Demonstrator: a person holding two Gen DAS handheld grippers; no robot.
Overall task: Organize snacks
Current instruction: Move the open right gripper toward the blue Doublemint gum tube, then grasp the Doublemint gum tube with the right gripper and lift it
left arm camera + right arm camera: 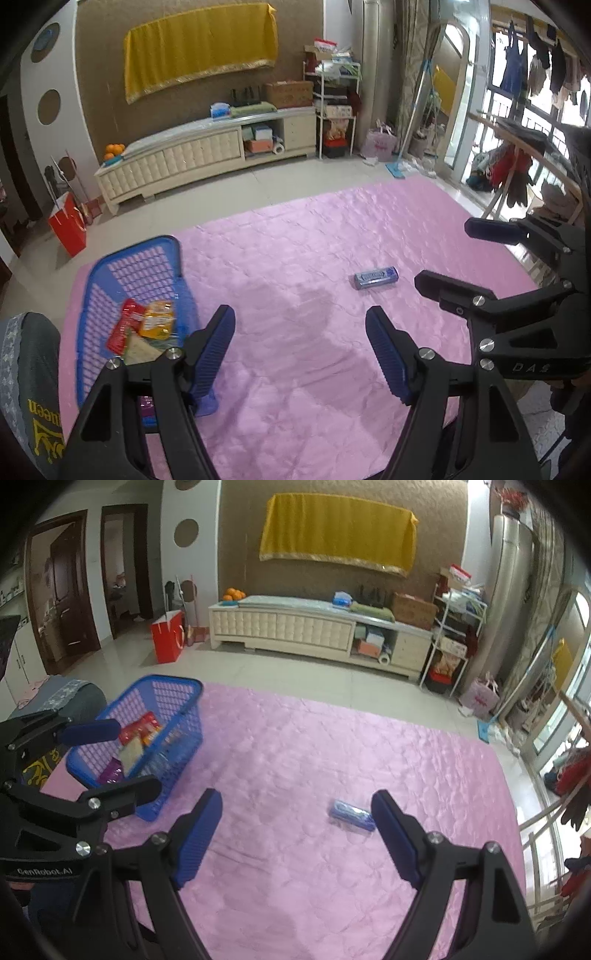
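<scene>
A pink quilt (332, 775) covers the floor, and on it the one loose snack, a blue packet (351, 816), lies flat and alone, well apart from the blue basket (177, 720) at the quilt's left side. The basket holds several snacks: a red pack (123, 325), an orange-yellow pouch (159, 319), a pale packet under them and something purple lower down; their print is too small to read, as is the white label on the blue packet (375, 277). The right gripper (295, 830) hangs above the quilt with jaws spread wide and empty; the packet lies just inside its right finger, nothing between them. The left gripper (301, 350) is likewise spread and empty, its left finger overlapping the basket's near corner in its own view, the packet farther ahead and to the right. Each camera catches the other gripper at the frame edge: the left one's body reads "GenRobot.AI" in the right view; the right one shows "DAS" in the left view. A dark cushion (33, 387) by the basket bears yellow letters ending in "ueen". Beyond the quilt stand a cream cabinet (288, 627) with oranges (233, 594), a red bag (168, 637), a yellow cloth (336, 535) on the wall and a cluttered rack (334, 110).
</scene>
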